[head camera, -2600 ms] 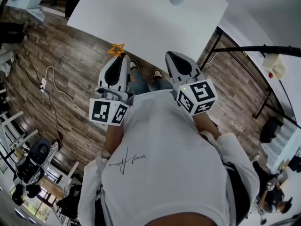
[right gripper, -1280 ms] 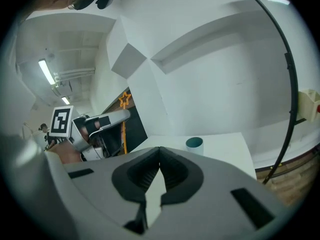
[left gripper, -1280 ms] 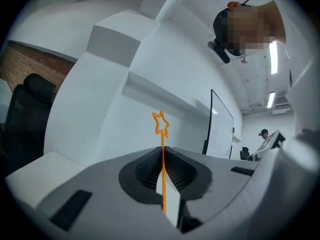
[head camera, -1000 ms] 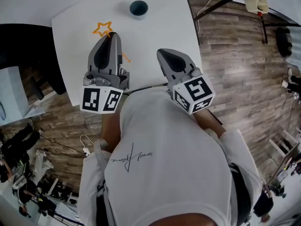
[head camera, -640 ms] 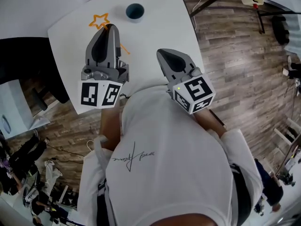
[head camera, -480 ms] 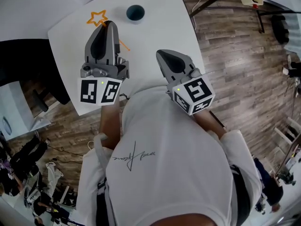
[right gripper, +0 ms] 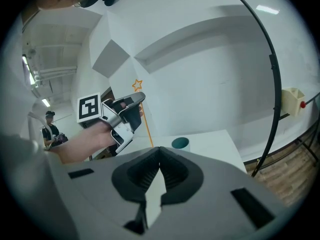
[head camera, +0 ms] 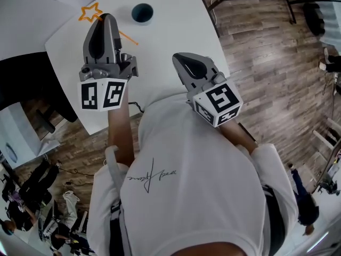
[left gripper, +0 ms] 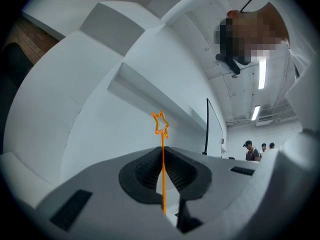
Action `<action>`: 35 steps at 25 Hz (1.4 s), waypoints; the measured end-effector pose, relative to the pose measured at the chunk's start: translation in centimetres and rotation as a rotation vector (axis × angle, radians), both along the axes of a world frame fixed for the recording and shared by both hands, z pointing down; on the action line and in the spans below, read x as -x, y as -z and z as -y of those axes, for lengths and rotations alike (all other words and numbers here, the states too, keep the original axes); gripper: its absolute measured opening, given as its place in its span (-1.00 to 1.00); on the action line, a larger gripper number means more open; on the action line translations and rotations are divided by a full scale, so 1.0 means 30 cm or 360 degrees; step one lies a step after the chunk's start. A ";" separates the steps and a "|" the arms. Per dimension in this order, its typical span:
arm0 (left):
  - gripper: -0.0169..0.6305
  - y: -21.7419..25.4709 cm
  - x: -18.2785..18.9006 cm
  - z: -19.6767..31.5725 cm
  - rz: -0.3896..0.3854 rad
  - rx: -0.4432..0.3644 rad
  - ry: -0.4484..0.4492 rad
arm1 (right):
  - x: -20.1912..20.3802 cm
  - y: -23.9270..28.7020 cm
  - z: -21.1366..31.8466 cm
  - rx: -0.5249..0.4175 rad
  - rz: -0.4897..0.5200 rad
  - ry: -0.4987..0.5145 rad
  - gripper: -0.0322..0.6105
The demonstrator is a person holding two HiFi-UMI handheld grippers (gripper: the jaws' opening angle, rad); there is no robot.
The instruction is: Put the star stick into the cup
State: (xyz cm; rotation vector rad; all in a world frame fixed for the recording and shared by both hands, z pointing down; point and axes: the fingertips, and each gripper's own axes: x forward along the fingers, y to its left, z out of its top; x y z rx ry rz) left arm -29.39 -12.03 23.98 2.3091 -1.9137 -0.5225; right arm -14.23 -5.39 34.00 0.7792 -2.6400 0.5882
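Note:
The star stick is a thin orange rod with an outlined star at its tip. My left gripper is shut on the rod and holds it over the left part of the white table. In the left gripper view the star stick rises straight out from between the closed jaws of the left gripper. The dark teal cup stands upright on the table, to the right of the star. My right gripper is shut on nothing, near the table's front edge. Its view shows the cup, the left gripper and the star stick.
Wood floor lies right of the table. A dark chair stands at the left. A black curved pole and a yellowish box are off the table's right side. People stand far off.
My left gripper has carried the star stick up and to the left in the head view, further over the table. The right gripper has hardly moved.

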 end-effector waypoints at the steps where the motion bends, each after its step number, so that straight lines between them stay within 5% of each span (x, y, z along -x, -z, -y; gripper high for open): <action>1: -0.88 0.000 0.001 0.006 -0.0005 -0.0010 0.0006 | -0.005 -0.003 0.003 0.0005 -0.0002 0.0001 -0.88; 16: -0.88 -0.003 0.004 0.097 -0.0038 -0.0125 0.0042 | -0.017 -0.028 0.021 0.0026 -0.0063 0.0075 -0.88; 35: -0.88 -0.126 0.012 0.223 0.0000 -0.0116 0.0025 | -0.036 -0.116 0.016 0.0116 -0.0151 0.0064 -0.88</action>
